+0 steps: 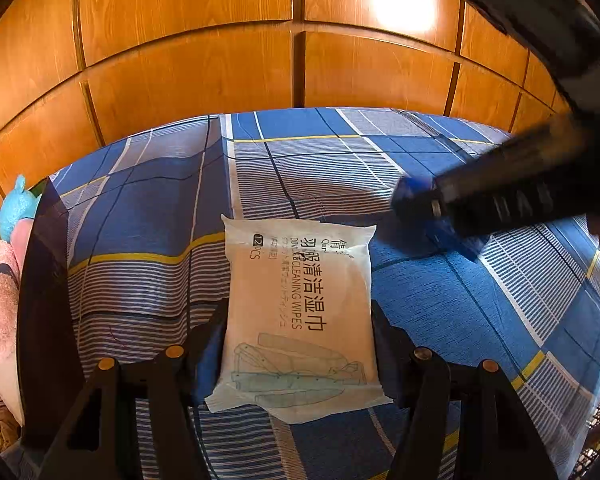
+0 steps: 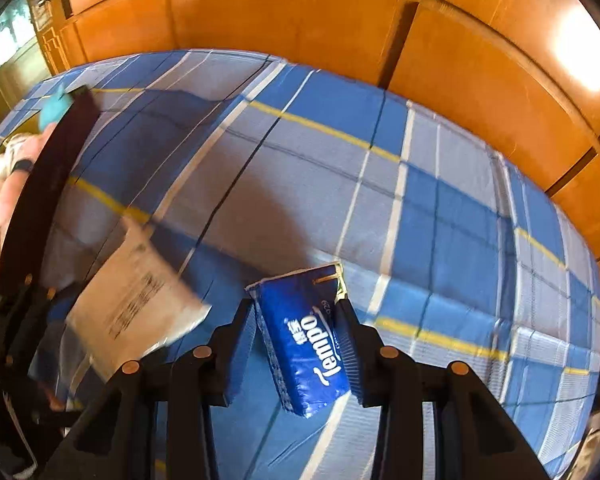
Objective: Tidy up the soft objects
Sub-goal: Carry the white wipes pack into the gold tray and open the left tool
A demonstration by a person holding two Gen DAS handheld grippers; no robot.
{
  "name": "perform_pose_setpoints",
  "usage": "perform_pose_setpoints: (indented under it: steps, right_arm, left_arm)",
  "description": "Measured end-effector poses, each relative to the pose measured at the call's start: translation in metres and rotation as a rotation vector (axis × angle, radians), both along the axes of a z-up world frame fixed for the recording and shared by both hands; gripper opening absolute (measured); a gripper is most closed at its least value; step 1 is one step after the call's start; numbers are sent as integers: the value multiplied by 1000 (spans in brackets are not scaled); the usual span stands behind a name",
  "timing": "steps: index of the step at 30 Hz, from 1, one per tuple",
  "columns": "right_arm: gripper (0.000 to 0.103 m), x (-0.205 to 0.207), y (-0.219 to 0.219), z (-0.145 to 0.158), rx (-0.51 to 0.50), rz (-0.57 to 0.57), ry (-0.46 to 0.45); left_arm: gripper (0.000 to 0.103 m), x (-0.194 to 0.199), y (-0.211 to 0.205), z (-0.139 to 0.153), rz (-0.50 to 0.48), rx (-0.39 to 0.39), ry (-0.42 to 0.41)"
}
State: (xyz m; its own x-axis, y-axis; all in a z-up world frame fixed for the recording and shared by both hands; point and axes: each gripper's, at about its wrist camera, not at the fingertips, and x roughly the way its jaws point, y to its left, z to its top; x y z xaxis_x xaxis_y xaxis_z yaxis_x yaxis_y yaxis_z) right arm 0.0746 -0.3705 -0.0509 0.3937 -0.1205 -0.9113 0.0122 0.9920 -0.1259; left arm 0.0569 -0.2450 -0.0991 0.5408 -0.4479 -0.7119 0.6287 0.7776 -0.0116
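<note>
White wipes pack (image 1: pixel 300 312), flat and printed with a garment sketch, is clamped between the left gripper (image 1: pixel 300 336) jaws on the plaid bedsheet (image 1: pixel 148 208). A blue tissue packet (image 2: pixel 306 336) is pinched in the right gripper (image 2: pixel 296 344).

Your left gripper (image 1: pixel 298 344) is matte black, with brass-coloured round screws on its fingers and blue pads. Your right gripper (image 2: pixel 296 340) matches: black fingers, brass screws, blue pads.
</note>
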Motion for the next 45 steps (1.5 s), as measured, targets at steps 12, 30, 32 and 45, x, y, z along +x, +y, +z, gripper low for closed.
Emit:
perform_pose_setpoints:
  steps: [12,30,32,45]
  right_arm:
    - [58,4,-16,-9,148,47,-31]
    - [52,4,-12,-33,68,10,-45]
    - [53,2,-12,-33,74,14,-49]
    - [53,-2,-14,-34,63,38,-80]
  left_arm:
    - [65,-3,0,0,6,13,-10]
    - [65,-3,-1,-1,6,24,-17]
    - [65,-3,-2,-1,5,27,-17]
    - [64,-13,17,32,44,-10,36]
